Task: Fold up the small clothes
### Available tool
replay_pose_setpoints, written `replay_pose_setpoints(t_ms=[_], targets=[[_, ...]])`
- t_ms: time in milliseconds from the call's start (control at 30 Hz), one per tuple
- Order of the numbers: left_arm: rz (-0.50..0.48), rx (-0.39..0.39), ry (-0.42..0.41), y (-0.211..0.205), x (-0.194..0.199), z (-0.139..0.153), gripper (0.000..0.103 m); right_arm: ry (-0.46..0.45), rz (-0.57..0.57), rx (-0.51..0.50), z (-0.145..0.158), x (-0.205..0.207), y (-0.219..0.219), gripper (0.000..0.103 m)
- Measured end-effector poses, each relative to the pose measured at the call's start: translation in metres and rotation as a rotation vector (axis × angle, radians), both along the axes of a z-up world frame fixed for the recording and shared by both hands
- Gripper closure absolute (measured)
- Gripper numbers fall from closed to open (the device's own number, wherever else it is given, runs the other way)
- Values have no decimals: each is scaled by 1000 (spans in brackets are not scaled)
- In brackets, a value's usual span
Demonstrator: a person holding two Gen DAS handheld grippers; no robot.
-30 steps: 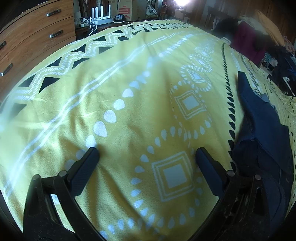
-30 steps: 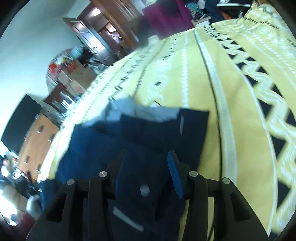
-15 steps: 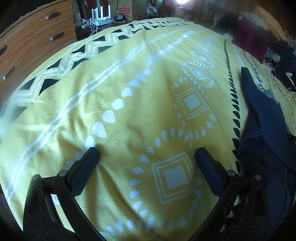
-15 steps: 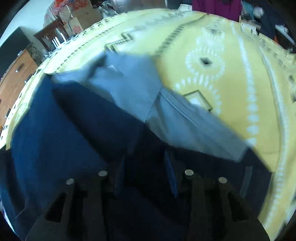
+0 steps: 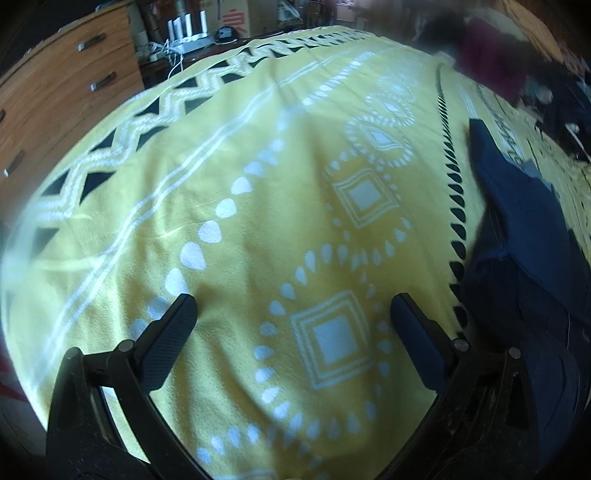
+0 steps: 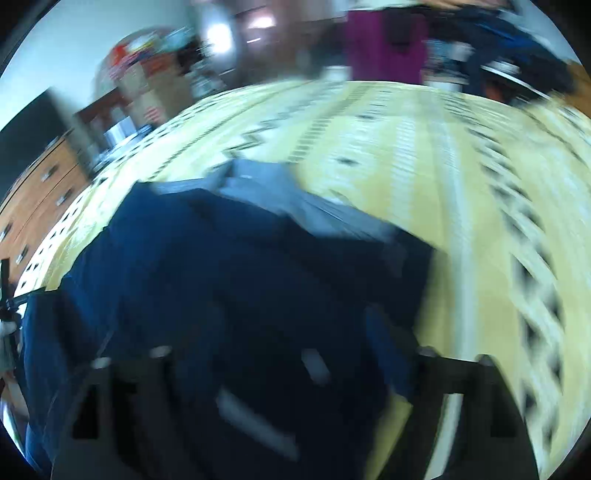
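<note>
A dark blue garment with a pale grey inner part lies spread on the yellow patterned blanket. My right gripper hovers just over it in a blurred view. Its jaws are opening wide and the cloth lies under them, with no pad pressing on it. The same garment shows at the right edge of the left wrist view. My left gripper stands open over bare blanket, to the left of the garment, with nothing between its fingers.
A wooden chest of drawers stands beyond the blanket's far left edge, with white devices and cables beside it. A maroon cloth and dark clutter lie at the far right. The dresser and boxes also show behind the garment.
The right gripper's jaws went from narrow, closed on the blue cloth, to wide apart, and its view swung across the garment. The left gripper has hardly moved.
</note>
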State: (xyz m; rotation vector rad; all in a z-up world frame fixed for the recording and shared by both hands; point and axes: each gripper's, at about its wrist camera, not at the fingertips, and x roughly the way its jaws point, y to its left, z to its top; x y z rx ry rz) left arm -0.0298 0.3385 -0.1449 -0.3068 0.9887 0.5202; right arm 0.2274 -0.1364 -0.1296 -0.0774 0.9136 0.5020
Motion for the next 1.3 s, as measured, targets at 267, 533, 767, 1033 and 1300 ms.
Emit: replay_pose_setpoints(t_ms=[267,533,767,1033,1300], targets=[[9,37,24,-17,8,12,0,104,-259,-166,-35,-108,-88,4],[49,-36,88,-1,10,-24,0,169,-275,-219,-71,-135,-92,0],[53,-35,91,2,10,-24,0,180,-271,-175,-72,-130,-94,0],[47,-29,55,0,8,-22,0,181,-307,-142,-79,-120,-94,0],[32,-8,53,2,16,-26,0,148,-334,-104,-83,-119,-97,0]])
